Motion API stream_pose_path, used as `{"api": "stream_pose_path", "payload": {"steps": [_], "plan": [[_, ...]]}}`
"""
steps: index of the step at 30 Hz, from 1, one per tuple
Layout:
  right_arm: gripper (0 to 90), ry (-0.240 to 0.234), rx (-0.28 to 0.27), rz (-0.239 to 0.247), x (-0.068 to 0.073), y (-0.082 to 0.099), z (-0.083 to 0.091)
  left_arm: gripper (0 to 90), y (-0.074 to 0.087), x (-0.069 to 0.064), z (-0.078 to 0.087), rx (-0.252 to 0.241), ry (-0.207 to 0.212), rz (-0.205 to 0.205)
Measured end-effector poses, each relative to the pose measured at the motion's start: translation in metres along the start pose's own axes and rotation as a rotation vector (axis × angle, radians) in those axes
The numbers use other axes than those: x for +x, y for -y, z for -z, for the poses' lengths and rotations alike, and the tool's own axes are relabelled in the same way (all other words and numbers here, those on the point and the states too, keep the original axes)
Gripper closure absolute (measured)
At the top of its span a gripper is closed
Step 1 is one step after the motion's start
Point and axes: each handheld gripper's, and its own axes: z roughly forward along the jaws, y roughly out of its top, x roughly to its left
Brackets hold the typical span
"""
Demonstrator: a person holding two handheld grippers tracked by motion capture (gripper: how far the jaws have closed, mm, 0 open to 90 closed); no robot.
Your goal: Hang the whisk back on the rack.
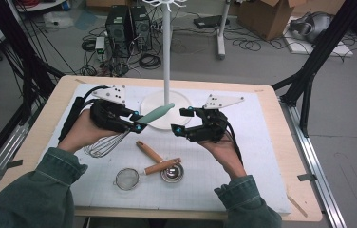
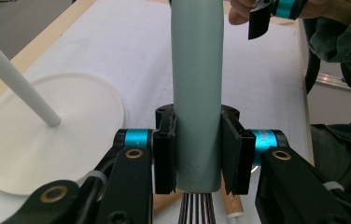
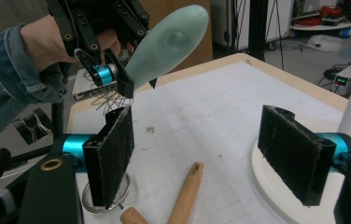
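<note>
A whisk with a mint-green handle [image 1: 156,113] and wire loops [image 1: 103,145] is held above the white mat. My left gripper [image 1: 138,124] is shut on the handle's lower end, just above the wires. In the left gripper view the handle [image 2: 197,84] runs upright between the two pads, with the gripper [image 2: 197,158] clamped on it. My right gripper [image 1: 182,121] stands open to the right of the handle's tip, holding nothing. In the right gripper view its pads [image 3: 115,154] are wide apart around the gripper [image 3: 201,140], and the whisk handle [image 3: 164,46] hangs ahead at upper left.
A white stand with a round base [image 1: 181,102] and a tall pole [image 1: 166,47] rises at the mat's far middle. Nearer the person lie a small mesh strainer [image 1: 128,179], a wooden handle [image 1: 149,151] and a small metal cup with a wooden handle [image 1: 172,173].
</note>
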Motion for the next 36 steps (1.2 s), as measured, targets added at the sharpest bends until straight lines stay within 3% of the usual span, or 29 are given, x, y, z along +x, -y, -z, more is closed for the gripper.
{"api": "stream_pose_path", "payload": {"steps": [17,30,36], "plan": [[31.8,-0.083,-0.025,-0.023,0.002,-0.007,-0.021,69.2,-0.01,-0.005,-0.012,-0.021,0.026,-0.021],[58.1,-0.196,-0.091,-0.029,0.005,-0.013,-0.031,69.2,-0.013,-0.009,-0.017,-0.033,0.046,-0.037],[63.5,-0.241,-0.116,-0.058,0.005,-0.017,-0.031,69.2,-0.013,-0.011,-0.014,-0.055,0.053,-0.048]]}}
